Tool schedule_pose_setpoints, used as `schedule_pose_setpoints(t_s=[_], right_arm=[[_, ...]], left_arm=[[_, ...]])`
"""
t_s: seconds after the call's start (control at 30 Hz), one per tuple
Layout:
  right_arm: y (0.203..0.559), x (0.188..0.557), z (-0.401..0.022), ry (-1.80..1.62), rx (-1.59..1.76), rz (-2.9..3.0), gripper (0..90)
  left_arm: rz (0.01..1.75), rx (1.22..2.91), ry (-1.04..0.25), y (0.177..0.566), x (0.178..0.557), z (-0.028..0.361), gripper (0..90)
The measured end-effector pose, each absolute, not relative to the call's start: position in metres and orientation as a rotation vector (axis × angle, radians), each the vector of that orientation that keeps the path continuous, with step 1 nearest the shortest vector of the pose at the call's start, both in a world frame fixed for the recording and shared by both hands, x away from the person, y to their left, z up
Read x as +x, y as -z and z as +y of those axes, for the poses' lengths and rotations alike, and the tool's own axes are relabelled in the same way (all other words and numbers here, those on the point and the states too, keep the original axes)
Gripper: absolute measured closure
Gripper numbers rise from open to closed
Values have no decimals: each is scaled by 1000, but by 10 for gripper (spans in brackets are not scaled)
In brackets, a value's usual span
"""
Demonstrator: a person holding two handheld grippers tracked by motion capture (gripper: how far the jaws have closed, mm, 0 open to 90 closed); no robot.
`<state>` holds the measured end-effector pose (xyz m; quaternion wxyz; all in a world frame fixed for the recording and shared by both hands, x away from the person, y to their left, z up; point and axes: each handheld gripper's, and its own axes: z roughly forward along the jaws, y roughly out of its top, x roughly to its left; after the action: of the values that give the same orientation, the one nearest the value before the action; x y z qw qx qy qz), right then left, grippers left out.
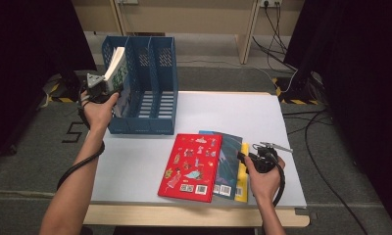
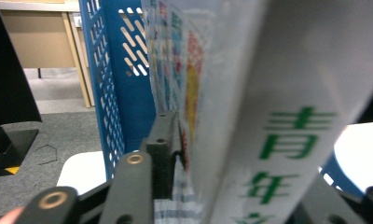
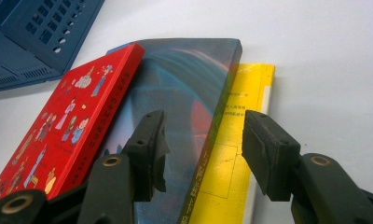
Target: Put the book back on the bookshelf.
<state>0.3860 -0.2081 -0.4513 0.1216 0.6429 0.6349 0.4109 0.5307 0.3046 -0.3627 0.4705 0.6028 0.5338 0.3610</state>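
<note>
High view: the left tool [image 1: 102, 84] clamps a white paperback [image 1: 116, 68], upright, tilted over the perforated blue plastic file rack [image 1: 155, 103]. Left gripper view: the jaws press the paperback's [image 2: 250, 116] glossy covers, spine vertical. Right gripper view: the right tool [image 3: 203, 149] stands apart, empty, above the flat dark book [image 3: 184, 88] on the tabletop [image 3: 315, 42].

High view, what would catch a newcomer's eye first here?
Probably the red book, brightest thing on the white table, lying on top of a dark book and a yellow book near the front edge. Next, the blue file rack at the table's back left, where the left tongs hold a white book upright at its leftmost slot. The right tongs hover open over the stack.
</note>
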Motion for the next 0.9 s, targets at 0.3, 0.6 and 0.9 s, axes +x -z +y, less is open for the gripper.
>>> schedule_pose_setpoints(t_s=[0.3, 0.6, 0.9], right_arm=[[455, 387, -206, -1190, 1877, 1875, 498], [454, 387, -209, -1192, 1884, 1865, 498], [453, 387, -212, -1193, 1879, 1857, 498]], left_arm=[[1335, 1485, -891, 361, 534, 303, 713], [1358, 1444, -850, 366, 539, 300, 651], [1365, 1431, -856, 372, 542, 300, 653]])
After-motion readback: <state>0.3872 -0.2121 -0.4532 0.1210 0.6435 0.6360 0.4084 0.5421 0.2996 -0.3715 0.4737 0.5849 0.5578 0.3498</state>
